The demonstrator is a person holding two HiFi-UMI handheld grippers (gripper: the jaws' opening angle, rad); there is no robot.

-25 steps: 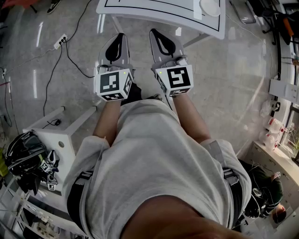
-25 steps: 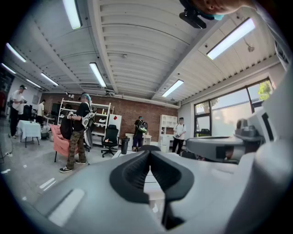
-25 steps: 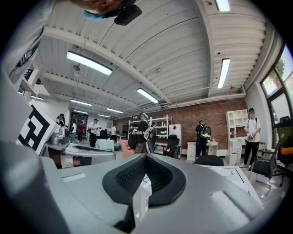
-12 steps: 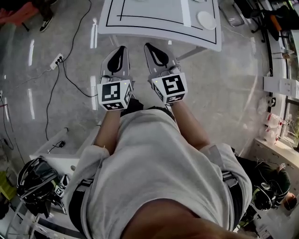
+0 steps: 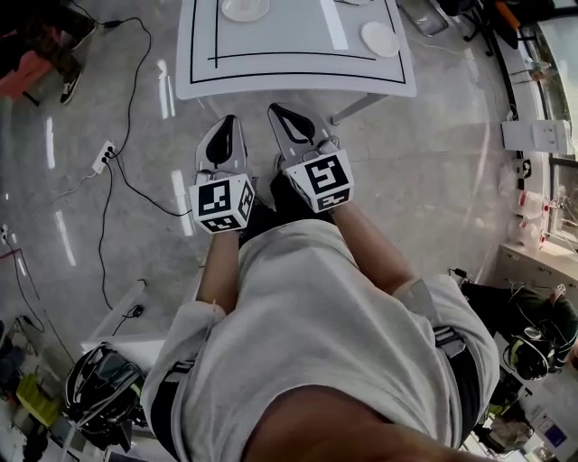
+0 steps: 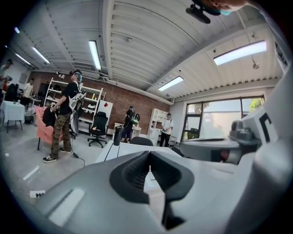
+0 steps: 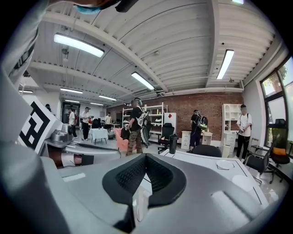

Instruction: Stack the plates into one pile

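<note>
A white table with black outline markings stands ahead of me at the top of the head view. A white plate lies at its far edge and a smaller white plate near its right corner. The right gripper view shows two white plates on the table's right side. Both grippers are held side by side in the air, short of the table's near edge. My left gripper is shut and empty. My right gripper is also shut, nothing between its pads.
A dark bottle stands at the table's far end, with an office chair behind it. Several people stand about the room. A cable and power strip lie on the floor at left. A cart with dark gear is at the lower left.
The table has come closer and more of it shows in the head view. Both grippers have moved forward toward it together and stayed shut.
</note>
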